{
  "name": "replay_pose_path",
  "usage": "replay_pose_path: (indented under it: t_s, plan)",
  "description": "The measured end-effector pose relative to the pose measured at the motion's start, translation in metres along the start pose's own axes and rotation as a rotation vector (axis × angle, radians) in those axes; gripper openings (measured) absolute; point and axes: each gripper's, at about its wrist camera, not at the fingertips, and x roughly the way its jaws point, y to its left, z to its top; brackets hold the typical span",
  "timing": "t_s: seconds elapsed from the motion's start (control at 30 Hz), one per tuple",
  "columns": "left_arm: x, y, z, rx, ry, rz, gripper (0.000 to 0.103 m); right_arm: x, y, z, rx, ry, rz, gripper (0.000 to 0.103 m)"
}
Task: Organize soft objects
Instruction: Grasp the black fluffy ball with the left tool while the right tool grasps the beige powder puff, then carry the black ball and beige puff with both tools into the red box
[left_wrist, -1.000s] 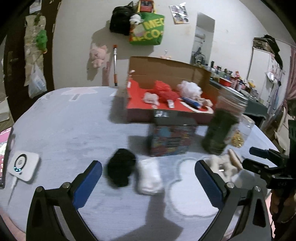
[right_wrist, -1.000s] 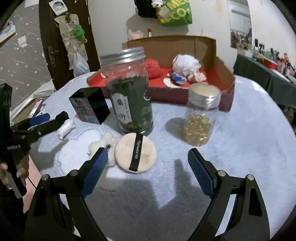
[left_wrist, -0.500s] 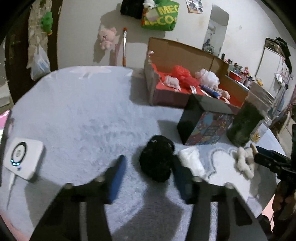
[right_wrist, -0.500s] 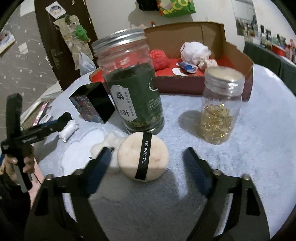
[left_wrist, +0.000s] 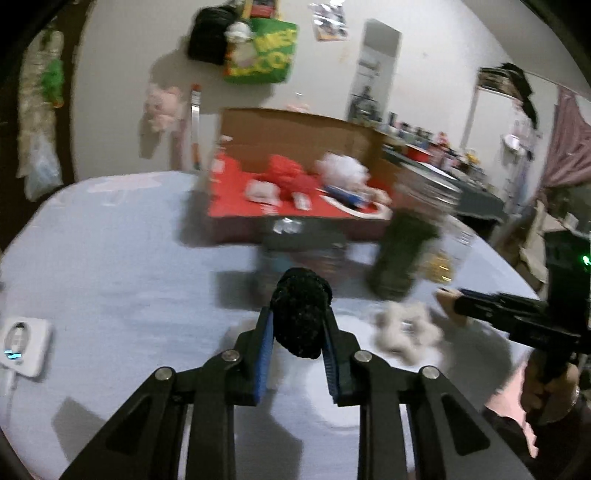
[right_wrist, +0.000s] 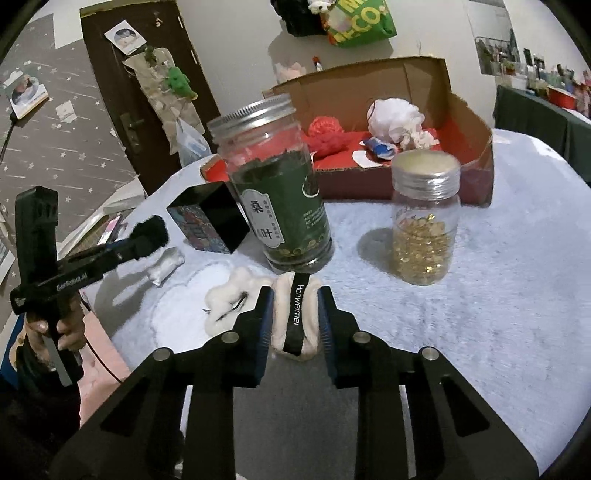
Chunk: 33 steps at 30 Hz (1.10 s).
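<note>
The left gripper (left_wrist: 300, 325) is closing on the black fuzzy ball (left_wrist: 301, 312), the right gripper (right_wrist: 295, 314) squeezes the cream puff (right_wrist: 295, 317), and the box (left_wrist: 295, 206) behind looks blurry.

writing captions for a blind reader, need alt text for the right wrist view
The right gripper squeezes a cream powder puff between its blue fingers on a pale fuzzy table. Behind stand a green jar and a beads jar.

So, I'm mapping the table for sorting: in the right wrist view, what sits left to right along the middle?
Black pom-pom → patterned box → green tea jar → jar of gold beads.
</note>
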Motion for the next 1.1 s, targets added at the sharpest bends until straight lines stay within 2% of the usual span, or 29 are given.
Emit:
replay_pose_path:
  t_s: [0.2, 0.33, 0.73, 1.1]
  plan:
    - [0.024, -0.035, -0.007, 0.045, 0.058, -0.092, 0.026, -0.012, 0.002, 0.001, -0.026, -0.022, -0.028, 0.023]
    - [0.031, -0.045, -0.009, 0.054, 0.071, -0.107, 0.026, -0.018, 0.002, 0.001, -0.029, -0.033, -0.031, 0.023]
    - [0.025, -0.038, -0.008, 0.037, 0.064, -0.091, 0.026, -0.016, 0.004, 0.002, -0.034, -0.031, -0.025, 0.023]
    - [-0.003, 0.004, -0.001, -0.033, 0.030, -0.029, 0.026, -0.025, -0.016, -0.001, -0.003, -0.027, -0.068, 0.023]
